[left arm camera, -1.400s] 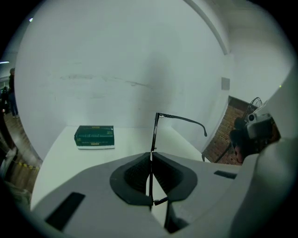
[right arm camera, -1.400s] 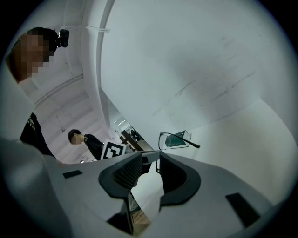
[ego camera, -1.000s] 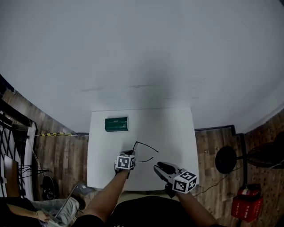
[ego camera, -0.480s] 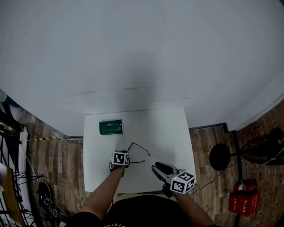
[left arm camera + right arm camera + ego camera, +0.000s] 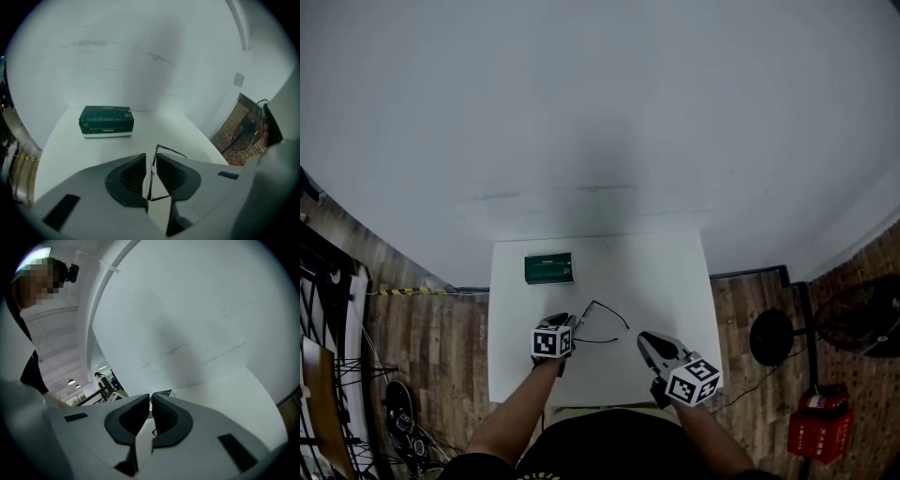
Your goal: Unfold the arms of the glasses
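Observation:
Thin black-wire glasses [image 5: 602,326] hang just over the white table [image 5: 666,272], one arm swung out toward the far right. My left gripper [image 5: 567,322] is shut on their front. In the left gripper view the wire frame [image 5: 151,174] runs up the narrow gap between the jaws of that gripper [image 5: 151,159]. My right gripper [image 5: 645,339] is a little to the right of the glasses and apart from them. Its jaws are closing, with only a slim gap left and nothing pressed between them in the right gripper view [image 5: 150,398].
A dark green box [image 5: 547,268] lies at the table's far left and also shows ahead of the left jaws [image 5: 107,121]. A white wall rises behind the table. On the wooden floor to the right stand a black fan [image 5: 773,336] and a red case [image 5: 814,433].
The right gripper's jaws have narrowed from wide open to a slim gap. The left gripper has risen a little with the glasses still in it.

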### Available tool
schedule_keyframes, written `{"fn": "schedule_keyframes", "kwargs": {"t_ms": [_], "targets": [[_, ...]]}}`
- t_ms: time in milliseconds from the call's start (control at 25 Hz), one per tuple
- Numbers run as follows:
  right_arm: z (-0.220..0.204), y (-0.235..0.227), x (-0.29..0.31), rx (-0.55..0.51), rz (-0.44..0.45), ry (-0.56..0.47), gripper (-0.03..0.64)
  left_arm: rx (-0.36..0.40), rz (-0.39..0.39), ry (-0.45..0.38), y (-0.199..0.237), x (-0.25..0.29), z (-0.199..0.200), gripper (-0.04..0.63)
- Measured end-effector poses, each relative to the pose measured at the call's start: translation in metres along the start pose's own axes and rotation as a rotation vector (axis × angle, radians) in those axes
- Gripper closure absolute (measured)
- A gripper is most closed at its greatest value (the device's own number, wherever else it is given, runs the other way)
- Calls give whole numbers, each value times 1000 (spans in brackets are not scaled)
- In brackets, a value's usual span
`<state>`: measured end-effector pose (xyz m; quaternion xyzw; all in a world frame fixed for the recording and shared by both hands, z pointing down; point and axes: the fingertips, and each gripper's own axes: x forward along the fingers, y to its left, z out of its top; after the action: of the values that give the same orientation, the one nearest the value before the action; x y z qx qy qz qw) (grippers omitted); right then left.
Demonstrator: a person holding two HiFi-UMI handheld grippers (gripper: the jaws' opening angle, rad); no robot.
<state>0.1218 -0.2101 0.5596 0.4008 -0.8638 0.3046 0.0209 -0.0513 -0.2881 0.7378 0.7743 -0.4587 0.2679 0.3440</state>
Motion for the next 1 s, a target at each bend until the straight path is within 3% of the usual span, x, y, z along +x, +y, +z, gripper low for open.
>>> {"fn": "schedule_keyframes", "kwargs": {"t_ms": [200, 400, 560, 640, 1000], "targets": [[20, -3, -3, -105, -50, -64, 615, 46, -24, -234, -17, -56, 42, 588], [28, 0, -4, -177, -75, -83, 615, 130, -63, -443, -44, -119, 76, 589], [38, 8, -5, -225, -73, -93, 615, 32, -87, -553, -54, -165, 97, 589], [46, 13, -8, -262, -73, -103, 615, 19, -83, -606, -60, -185, 106, 590], [81, 39, -27, -393, -46, -171, 617, 226, -39, -761, -106, -260, 135, 589]]}}
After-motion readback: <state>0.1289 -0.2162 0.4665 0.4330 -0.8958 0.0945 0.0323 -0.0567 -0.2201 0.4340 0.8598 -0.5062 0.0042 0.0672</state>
